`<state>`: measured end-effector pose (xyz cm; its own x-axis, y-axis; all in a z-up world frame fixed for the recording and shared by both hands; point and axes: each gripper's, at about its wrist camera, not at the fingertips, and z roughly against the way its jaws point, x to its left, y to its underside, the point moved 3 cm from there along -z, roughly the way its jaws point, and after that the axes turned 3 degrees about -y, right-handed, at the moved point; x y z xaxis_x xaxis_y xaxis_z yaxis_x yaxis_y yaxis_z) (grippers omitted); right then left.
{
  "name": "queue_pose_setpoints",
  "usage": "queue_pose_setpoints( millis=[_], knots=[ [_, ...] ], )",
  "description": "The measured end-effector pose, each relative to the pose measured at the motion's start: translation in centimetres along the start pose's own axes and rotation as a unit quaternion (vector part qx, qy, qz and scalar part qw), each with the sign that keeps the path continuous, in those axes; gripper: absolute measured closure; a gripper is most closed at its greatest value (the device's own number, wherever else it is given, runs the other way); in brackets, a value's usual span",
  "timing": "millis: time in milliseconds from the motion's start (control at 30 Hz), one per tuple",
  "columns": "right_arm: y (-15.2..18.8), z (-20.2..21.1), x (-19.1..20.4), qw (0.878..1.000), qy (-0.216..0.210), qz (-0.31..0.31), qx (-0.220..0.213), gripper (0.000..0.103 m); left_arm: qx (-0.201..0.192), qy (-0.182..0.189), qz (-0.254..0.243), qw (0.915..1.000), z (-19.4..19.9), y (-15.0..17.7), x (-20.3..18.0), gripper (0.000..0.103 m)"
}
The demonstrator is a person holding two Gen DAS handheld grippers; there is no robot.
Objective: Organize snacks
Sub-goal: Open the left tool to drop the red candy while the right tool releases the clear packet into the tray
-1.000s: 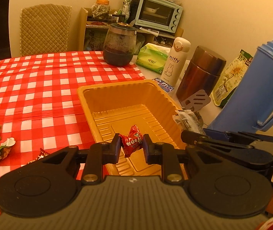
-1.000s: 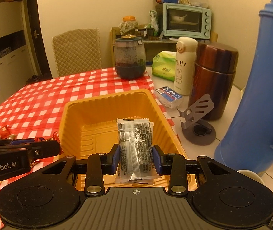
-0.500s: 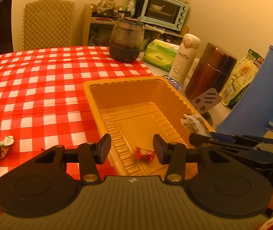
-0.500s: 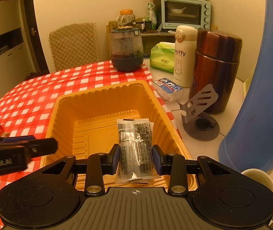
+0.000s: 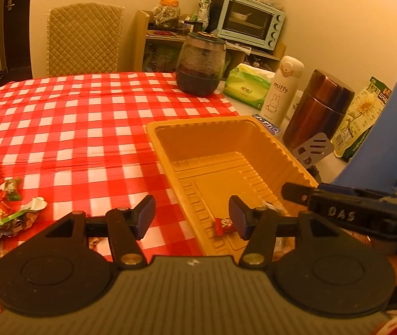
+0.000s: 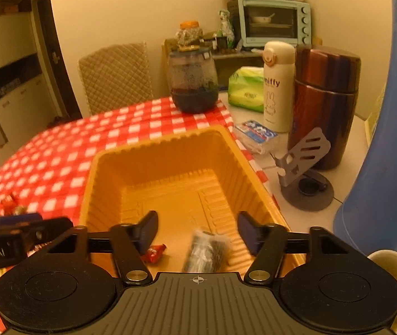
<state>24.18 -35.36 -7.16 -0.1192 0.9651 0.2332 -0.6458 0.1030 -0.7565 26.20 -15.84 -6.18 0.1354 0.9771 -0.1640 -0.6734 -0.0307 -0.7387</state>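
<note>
The yellow tray (image 6: 153, 150) looks like thin moulded plastic, ribbed along its walls and faintly glossy. The checked cloth (image 5: 81, 117) over the worktop is smooth with fine creases. The red candy (image 6: 155, 252) has a shiny crinkled wrapper. The brown flask (image 6: 324, 103) gleams like polished metal. Both grippers' bodies look like matt black plastic.

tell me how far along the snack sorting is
Done: a red candy and a dark snack packet lie in the yellow tray. In hand: nothing, left tongs and right tongs both open. Left: the loose candies on the checked tablecloth.
</note>
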Motion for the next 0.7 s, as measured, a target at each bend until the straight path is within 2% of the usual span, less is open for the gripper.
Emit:
queue_pose_setpoints(
  millis=[267,700],
  knots=[
    [-0.1,2.8,2.1,1.0,0.011,0.014,0.0,0.039,-0.012,-0.009,0.005,0.9999,3.3,0.5,1.5,0.04],
    [0.5,9.0,9.3,0.999,0.003,0.042,-0.013,0.034,-0.039,-0.027,0.013,0.9988,11.3,1.6,4.4,0.034]
  ],
)
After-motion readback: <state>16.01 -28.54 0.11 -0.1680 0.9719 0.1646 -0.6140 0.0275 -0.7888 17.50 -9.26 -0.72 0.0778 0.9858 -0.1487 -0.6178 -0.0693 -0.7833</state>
